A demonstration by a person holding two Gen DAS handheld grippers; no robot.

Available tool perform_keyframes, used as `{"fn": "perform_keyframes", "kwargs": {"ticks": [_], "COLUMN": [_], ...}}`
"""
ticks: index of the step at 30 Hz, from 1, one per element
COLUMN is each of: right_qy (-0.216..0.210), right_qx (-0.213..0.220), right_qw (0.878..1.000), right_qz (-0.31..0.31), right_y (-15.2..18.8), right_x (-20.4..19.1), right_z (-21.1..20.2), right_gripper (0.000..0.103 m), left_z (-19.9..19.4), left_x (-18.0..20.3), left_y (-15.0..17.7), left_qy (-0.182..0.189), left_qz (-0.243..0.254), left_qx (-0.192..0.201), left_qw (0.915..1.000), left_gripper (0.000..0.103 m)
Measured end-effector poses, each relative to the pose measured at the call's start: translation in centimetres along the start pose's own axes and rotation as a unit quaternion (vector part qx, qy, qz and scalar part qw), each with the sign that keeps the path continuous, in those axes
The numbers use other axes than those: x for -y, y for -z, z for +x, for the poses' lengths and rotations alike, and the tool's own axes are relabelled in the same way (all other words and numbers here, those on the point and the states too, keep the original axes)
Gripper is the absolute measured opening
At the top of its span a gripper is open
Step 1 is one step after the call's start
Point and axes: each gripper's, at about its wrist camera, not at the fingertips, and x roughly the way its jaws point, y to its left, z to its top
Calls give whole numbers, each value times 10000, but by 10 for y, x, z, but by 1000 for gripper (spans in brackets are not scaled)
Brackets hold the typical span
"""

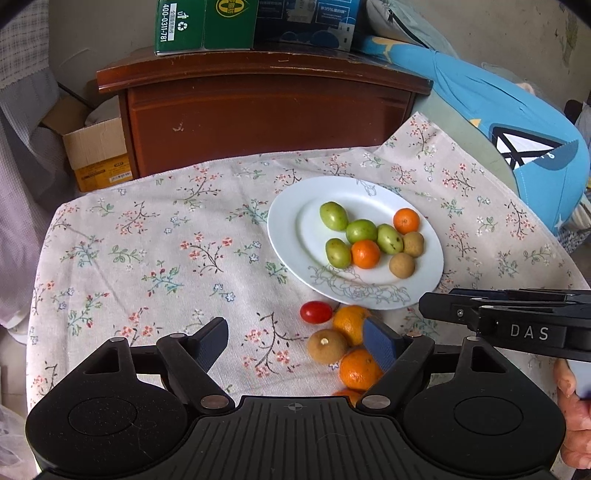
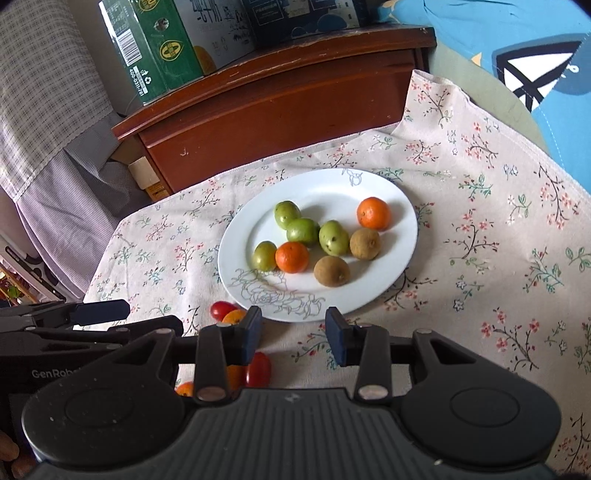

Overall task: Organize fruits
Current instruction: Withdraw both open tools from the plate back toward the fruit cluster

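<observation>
My left tongs [image 1: 295, 345] stood spread wide over the flowered tablecloth [image 1: 147, 240] with nothing between the pads; the right pad [image 1: 380, 349] hung in front of the loose fruit without my being able to tell whether it touched. That loose fruit lay on the surface just below the plate's near rim: a cherry tomato [image 1: 316, 312], a brown longan [image 1: 327, 346] and two mandarins [image 1: 358, 369] bunched against each other, with another orange one partly hidden under the tongs' body.

Farther right sat the white plate [image 1: 288, 229], holding four green jujubes [image 1: 333, 216], two small mandarins [image 1: 365, 253] and two longans [image 1: 402, 265], all gathered toward its right half.

My right tongs [image 2: 293, 330] hovered at the plate's [image 2: 236, 258] near edge, their pads a modest gap apart and gripping nothing. Through that camera a second cherry tomato [image 2: 258, 369] lay on the cloth just under the left pad, beside more orange fruit.

Behind the surface stood a brown wooden cabinet [image 1: 258, 110] with a green carton [image 1: 205, 24] on top.
</observation>
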Motion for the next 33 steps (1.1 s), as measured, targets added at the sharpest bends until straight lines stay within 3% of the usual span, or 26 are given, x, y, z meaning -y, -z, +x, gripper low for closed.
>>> {"fn": "perform_keyframes", "kwargs": {"ticks": [22,33], "right_qy": [33,15], "right_qx": [-386,-369], "right_qw": [9982,9988], "right_qz": [-451,-328], "right_y": [44,41], "right_x": [-24,-19], "right_z": [-7,-3], "right_gripper": [38,38], "left_z": [-12,-7], "left_x": [11,19], "left_y": [49,56], "left_qy": [-21,44], "left_qz": [262,576], "left_qx": [-418,-208], "left_qw": [9988,9981], "left_gripper": [85,84]}}
